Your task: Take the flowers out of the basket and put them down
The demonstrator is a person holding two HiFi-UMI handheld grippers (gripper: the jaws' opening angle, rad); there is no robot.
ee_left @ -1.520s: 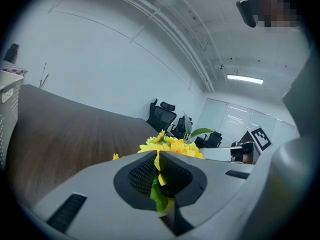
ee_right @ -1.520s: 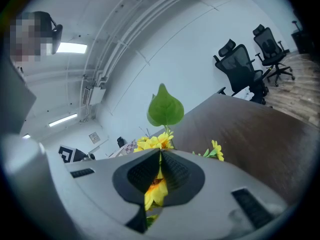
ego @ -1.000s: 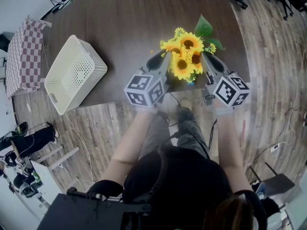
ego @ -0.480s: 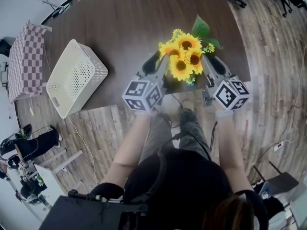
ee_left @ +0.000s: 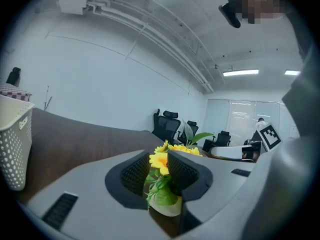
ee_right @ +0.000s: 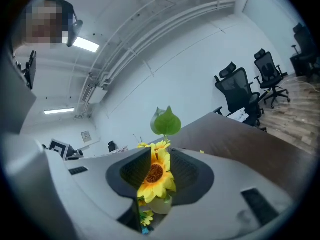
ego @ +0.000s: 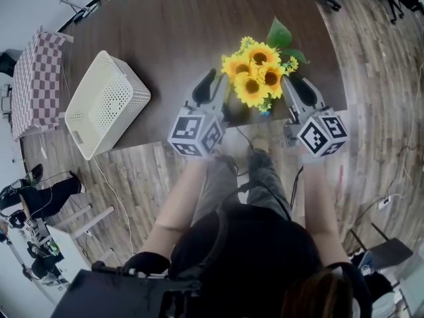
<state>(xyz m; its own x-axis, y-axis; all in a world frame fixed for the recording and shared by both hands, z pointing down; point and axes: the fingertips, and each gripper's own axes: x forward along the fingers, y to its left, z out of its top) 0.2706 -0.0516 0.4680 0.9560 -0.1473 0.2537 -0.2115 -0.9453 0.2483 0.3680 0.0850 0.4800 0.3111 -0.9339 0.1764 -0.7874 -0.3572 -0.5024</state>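
The flowers, a bunch of sunflowers in a small pale pot, stood upright on the dark table near its front edge. They were well apart from the white basket, which rested further left on the same table. The left gripper and the right gripper flanked the bunch, one on each side. The jaws of both had just been opening and stood wide. Each gripper view showed blooms and pot in the gap between the pads, with no pad pressing on them. The step in hand appeared to be the release after set-down, with the task nearly complete. The sound procedure would have been to draw each gripper straight back along its own line, jaws kept wide, so that no pad caught a petal or leaf. Because the pot sat close to the table edge, a sideways nudge was judged the main risk.
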